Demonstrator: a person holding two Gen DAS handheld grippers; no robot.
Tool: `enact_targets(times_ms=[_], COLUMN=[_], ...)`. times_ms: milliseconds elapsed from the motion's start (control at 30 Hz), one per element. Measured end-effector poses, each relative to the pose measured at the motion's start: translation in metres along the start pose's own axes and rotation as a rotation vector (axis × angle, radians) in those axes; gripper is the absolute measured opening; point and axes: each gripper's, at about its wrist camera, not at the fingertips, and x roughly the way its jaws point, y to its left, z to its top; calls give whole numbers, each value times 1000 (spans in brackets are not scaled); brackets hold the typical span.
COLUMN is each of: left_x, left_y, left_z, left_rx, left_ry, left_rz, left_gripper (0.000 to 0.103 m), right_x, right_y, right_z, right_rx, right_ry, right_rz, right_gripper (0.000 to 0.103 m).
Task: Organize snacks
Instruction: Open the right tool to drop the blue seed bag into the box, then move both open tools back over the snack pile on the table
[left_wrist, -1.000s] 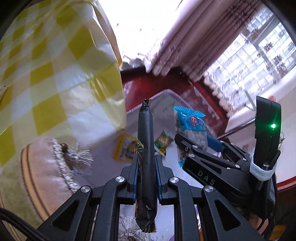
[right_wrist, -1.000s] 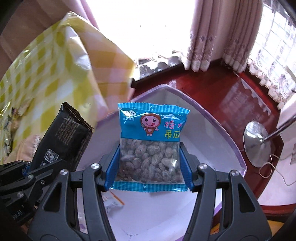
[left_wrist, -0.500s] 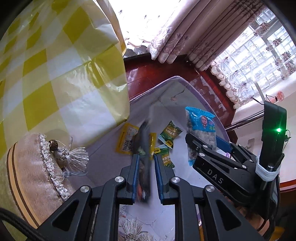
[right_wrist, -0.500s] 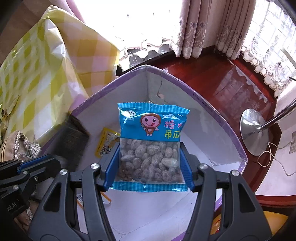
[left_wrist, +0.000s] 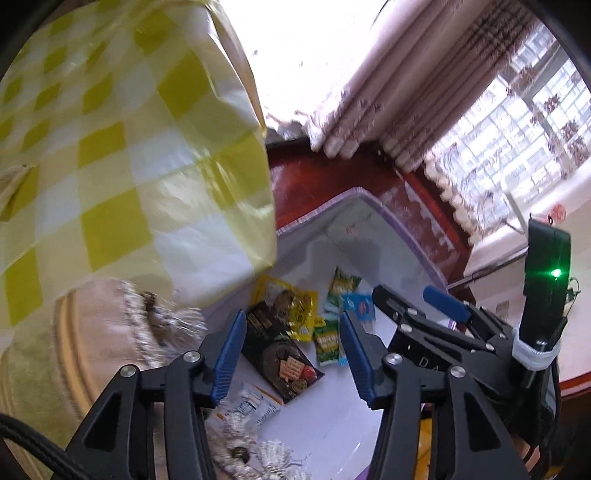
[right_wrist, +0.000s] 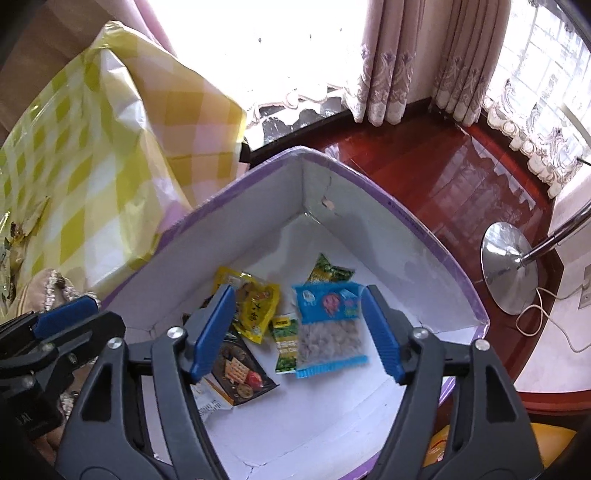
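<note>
Nearest, the left gripper (left_wrist: 291, 354) and right gripper (right_wrist: 299, 336) are seen over the purple-rimmed box (right_wrist: 417, 225), jaws just opened, nothing pressed between the pads. Below, on the white box floor, the black cracker packet (right_wrist: 240, 373) is noted flat at left, the blue nut packet (right_wrist: 328, 328) at right, touching a green packet (right_wrist: 286, 341). A yellow packet (right_wrist: 255, 302) lies further in. Beyond, a yellow checked bag (left_wrist: 122, 162) and curtains (right_wrist: 388, 55) are recorded.

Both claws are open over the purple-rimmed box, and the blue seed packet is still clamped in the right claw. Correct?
Not quite. The right wrist view shows the right claw open and the blue packet lying in the box, not clamped. The left claw is open too.
</note>
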Motion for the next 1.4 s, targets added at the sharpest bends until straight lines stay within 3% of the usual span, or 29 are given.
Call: enact_targets(times_ms=[300,433,667,1067,1400], left_x=[-61,-85,-138,-190,-204], left_y=[53,98,197,308,396], left_z=[-6,-19,-51,-76,-46], left_rx=[-46,-130,-328,-476,-498], left_ry=[-180,-211,-310,-390,-416], left_rz=[46,54,131,260,332], left_gripper=[62,62,62,62,62], right_x=[-22,-31,-40,-40,-19], right_y=[36,67,120,216,299], right_z=[-1,-4,-10,-2,19], right_rx=[-49,-111,-181,-202,-202], right_ry=[-64,-78,-80,-82,-81], right_rz=[48,94,165,251,255], right_gripper=[75,77,79,82,83])
